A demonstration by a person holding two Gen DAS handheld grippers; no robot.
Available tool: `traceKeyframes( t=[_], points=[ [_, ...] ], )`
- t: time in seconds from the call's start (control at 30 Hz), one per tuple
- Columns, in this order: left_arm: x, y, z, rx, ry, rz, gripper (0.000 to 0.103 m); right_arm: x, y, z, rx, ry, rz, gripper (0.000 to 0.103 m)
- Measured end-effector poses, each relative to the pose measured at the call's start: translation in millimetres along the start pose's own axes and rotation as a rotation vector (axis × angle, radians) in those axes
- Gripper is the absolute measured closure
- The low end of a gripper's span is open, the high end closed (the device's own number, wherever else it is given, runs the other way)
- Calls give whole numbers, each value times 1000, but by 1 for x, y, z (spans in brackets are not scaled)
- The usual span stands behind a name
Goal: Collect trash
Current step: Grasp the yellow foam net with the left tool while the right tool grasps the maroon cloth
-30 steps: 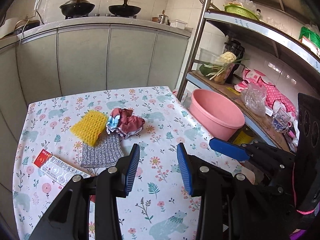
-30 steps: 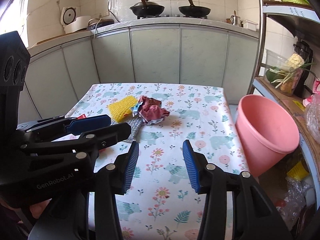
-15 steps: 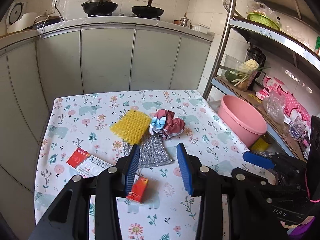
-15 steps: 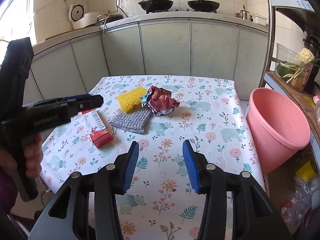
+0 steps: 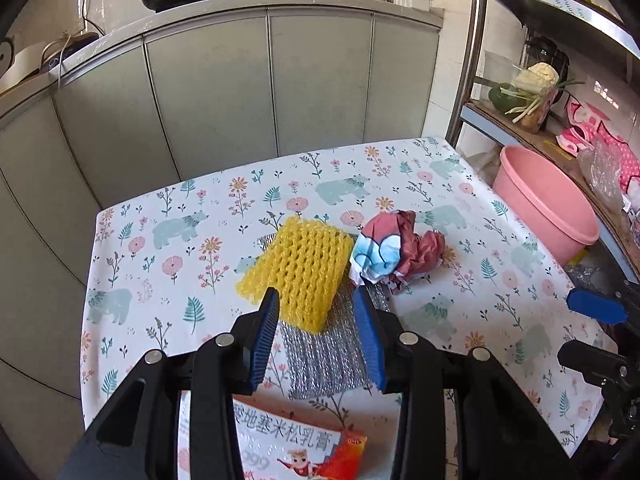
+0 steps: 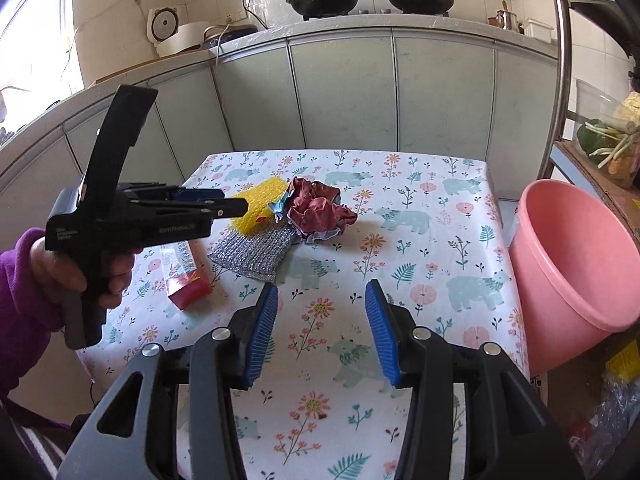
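A yellow foam net [image 5: 298, 274] lies on a silver mesh pad [image 5: 324, 354] on the floral table. A crumpled red and blue wrapper [image 5: 394, 250] lies just right of them. A red and white packet [image 5: 296, 446] lies nearest me. My left gripper [image 5: 316, 328] is open above the near edge of the yellow net and silver pad. In the right wrist view the left gripper [image 6: 236, 205] reaches over the yellow net [image 6: 260, 206], beside the wrapper [image 6: 318, 210], pad [image 6: 254, 250] and packet [image 6: 186, 278]. My right gripper [image 6: 322, 320] is open and empty over bare tablecloth.
A pink basin [image 6: 576, 268] stands past the table's right edge; it also shows in the left wrist view [image 5: 548, 200]. A metal shelf rack [image 5: 560, 12] with vegetables stands on the right. Grey cabinets [image 6: 344, 92] with woks on top run behind the table.
My left gripper has moved forward and down to the yellow net and silver pad. The packet now lies beneath it. The right gripper has barely moved.
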State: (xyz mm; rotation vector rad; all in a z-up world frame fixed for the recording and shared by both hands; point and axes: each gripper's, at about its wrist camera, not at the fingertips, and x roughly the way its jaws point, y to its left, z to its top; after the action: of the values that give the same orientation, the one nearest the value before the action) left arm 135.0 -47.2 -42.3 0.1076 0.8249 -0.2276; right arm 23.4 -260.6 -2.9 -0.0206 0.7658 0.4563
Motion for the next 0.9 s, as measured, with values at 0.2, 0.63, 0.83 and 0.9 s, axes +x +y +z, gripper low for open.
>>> traceKeyframes(
  t=[0.2, 0.63, 0.83, 0.9],
  points=[
    [30, 2, 7, 34, 73, 15, 65, 26, -4, 23, 6, 35, 62, 49],
    [21, 19, -3, -36, 1, -40, 96, 95, -9, 66, -22, 137, 65, 47],
    [-2, 31, -3, -126, -52, -92, 96, 118, -8, 74, -81, 171, 99, 45],
    [-7, 32, -5, -141, -57, -106, 96, 125, -5, 73, -106, 186, 112, 44]
  ],
)
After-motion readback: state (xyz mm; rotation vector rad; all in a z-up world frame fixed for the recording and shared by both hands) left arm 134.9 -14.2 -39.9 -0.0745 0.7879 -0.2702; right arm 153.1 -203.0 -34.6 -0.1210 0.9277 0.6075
